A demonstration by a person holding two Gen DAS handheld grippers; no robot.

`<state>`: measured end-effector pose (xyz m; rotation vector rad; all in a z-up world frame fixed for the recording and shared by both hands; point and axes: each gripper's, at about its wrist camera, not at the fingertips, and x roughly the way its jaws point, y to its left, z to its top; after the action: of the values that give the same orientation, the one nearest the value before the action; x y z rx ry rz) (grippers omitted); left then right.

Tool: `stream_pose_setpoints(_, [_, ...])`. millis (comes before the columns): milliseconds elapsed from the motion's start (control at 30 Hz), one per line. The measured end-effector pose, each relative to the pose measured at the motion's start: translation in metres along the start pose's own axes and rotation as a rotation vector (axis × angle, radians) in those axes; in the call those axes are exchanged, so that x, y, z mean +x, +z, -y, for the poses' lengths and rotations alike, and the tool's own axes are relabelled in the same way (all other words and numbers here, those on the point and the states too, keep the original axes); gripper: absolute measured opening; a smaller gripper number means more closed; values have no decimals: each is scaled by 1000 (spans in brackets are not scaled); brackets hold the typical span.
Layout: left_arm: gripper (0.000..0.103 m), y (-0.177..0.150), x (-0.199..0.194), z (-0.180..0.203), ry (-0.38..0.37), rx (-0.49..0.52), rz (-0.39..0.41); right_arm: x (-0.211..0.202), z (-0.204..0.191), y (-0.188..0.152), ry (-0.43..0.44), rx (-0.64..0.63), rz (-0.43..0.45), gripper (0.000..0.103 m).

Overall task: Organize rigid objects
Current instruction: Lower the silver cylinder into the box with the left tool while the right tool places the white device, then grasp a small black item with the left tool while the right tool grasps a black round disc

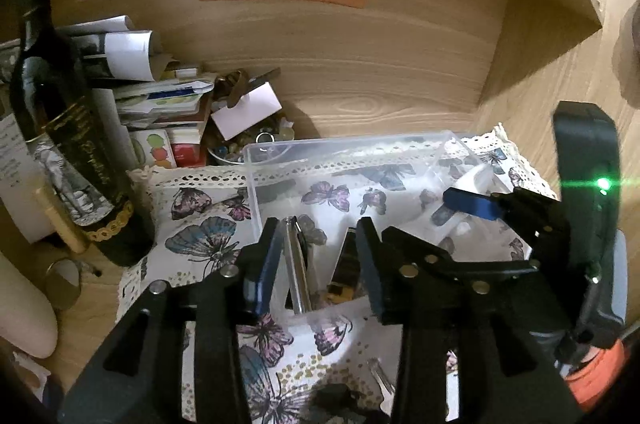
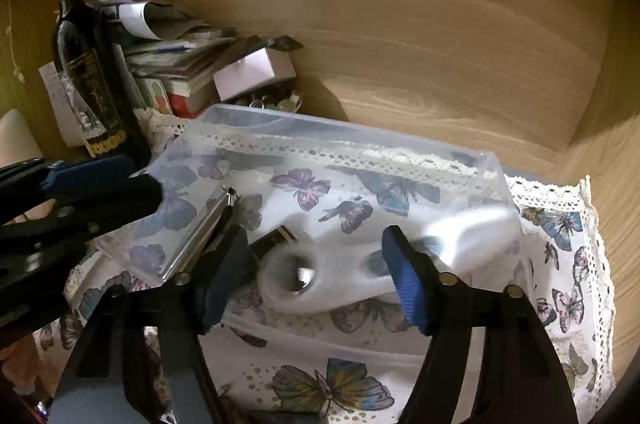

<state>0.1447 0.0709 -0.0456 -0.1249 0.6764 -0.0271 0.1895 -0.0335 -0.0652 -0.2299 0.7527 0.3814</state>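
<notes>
Nearest, the butterfly-print lace-edged cloth [image 2: 332, 380] covers the wooden worktop [image 1: 400, 112], hemmed by the wood back panel [image 2: 440, 36] and a dark wine bottle [image 1: 60, 128] with stacked papers [image 1: 160, 92] on the left. On it sits the clear plastic rectangular box [image 2: 496, 176], holding a slim silver metal bar [image 1: 296, 264], a dark gold-trimmed piece [image 1: 344, 264] and a blurred white object, possibly a tool with a shiny round end [image 2: 304, 278]. The left claw [image 1: 316, 264] hangs released above the bar; the right claw [image 2: 316, 276] gapes wide over the white object, gripping nothing.
</notes>
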Motion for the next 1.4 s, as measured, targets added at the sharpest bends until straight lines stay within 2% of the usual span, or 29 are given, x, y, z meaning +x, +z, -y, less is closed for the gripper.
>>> stream_pose_setpoints(67, [44,-2,-5,0,4,4,12,-2,0,-1,-3,3,7,75])
stream_pose_setpoints(167, [47,-3,-14,0,17,15,29,-11,1,-2,4,5,22,76])
stream_pose_setpoints(333, [59,-10,-29,-2,40,22,56,-37,3,-4,3,6,70,77])
stream_pose_setpoints(400, [65,-16,-36,-3,49,23,63,-51,4,-8,11,4,94,80])
stream_pose_setpoints(500, [68,-27,-41,-4,58,26,47,-69,3,-17,16,-11,121,82])
stream_pose_setpoints(667, [69,-50,-42,-4,64,33,-8,-81,2,-35,31,-22,117,82])
stream_pose_setpoints(967, [69,-97,-32,8,27,34,-134,-70,-5,-81,91,-15,26,81])
stream_pose_setpoints(1133, [67,-109,-21,18,-6,42,-185,-58,-10,-97,133,-23,-27,79])
stream_pose_setpoints(1200, [57,-111,-14,19,-25,31,-213,-55,-14,-98,151,-39,-38,71])
stream_pose_setpoints(1400, [42,-108,-3,21,-102,-4,-252,-44,-23,-95,194,-69,-72,59])
